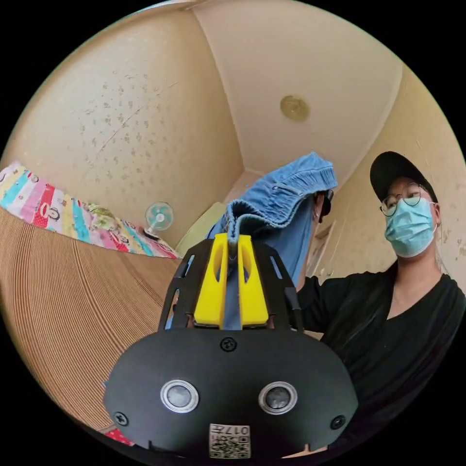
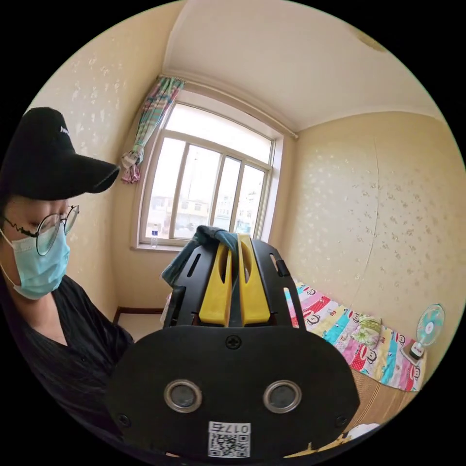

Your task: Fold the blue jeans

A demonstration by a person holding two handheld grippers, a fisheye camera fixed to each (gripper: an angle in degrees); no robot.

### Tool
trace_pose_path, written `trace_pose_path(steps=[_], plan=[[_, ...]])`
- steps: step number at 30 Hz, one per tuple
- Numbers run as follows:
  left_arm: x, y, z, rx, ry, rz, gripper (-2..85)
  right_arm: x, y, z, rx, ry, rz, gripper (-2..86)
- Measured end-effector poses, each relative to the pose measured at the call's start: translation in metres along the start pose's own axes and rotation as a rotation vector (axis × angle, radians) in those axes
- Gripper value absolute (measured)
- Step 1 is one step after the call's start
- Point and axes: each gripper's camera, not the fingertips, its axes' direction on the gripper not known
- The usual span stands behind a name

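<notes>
Left gripper (image 1: 232, 241): yellow jaws clamped on a fold of the blue jeans (image 1: 286, 194), waistband bunched above and beyond the tips, raised toward the ceiling. Right gripper (image 2: 233, 241): jaws pinching jeans fabric, which drapes over the tips. Person (image 1: 388, 310) close beside.

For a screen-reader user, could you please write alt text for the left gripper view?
The left hand-held gripper, its yellow jaws shut, holds up the blue jeans by a bunched edge. A person stands beside it, with a woven mat and small fan behind.
</notes>
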Motion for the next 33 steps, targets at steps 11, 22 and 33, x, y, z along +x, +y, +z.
trace_pose_path(steps=[11,22,33], plan=[[0.249,-0.205,-0.042,0.453,-0.171,0.489,2.7,-0.009,-0.098,-0.122,0.11,0.099,-0.098,2.0],[0.219,-0.288,0.036,0.309,-0.518,0.54,2.8,0.105,-0.17,-0.048,-0.012,0.266,0.1,2.8],[-0.253,-0.389,0.159,-0.251,-0.853,-0.143,6.2,0.479,-0.06,0.235,-0.17,0.321,0.893,8.9]])
